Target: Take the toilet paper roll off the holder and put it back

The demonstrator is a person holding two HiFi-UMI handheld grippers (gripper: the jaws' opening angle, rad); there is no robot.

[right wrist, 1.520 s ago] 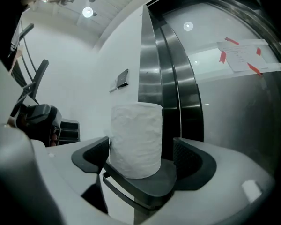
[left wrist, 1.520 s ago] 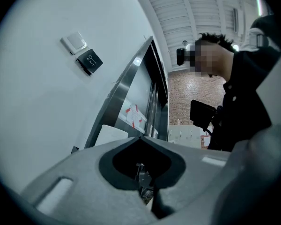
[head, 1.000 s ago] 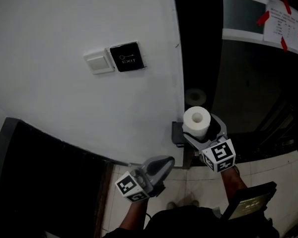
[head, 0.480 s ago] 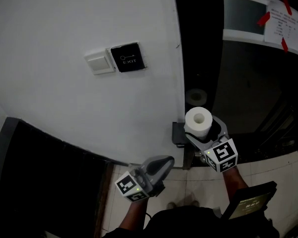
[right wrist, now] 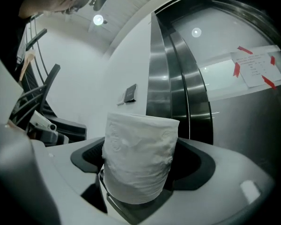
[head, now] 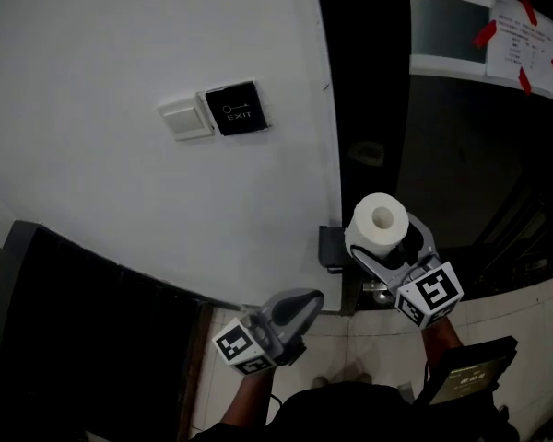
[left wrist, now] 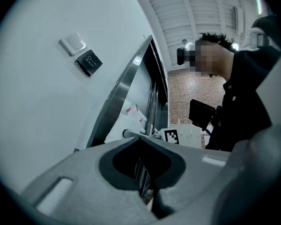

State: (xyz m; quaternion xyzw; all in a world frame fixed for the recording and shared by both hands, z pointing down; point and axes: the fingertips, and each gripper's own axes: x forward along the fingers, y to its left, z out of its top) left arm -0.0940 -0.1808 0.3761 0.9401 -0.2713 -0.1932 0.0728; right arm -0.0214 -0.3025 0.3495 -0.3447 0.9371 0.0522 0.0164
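The right gripper (head: 385, 243) was clenched on the toilet paper roll (head: 380, 223), its jaws pressed against the roll's sides. The roll stood upright between them, hollow core facing up. It was held in front of the dark metal doorway (head: 364, 81), just beside a small black fitting (head: 329, 247) on the edge of the white wall (head: 120, 53). The left gripper (head: 296, 308) hung lower near that wall, jaws closed together on nothing. An exit button plate (head: 235, 107) sat on the wall above.
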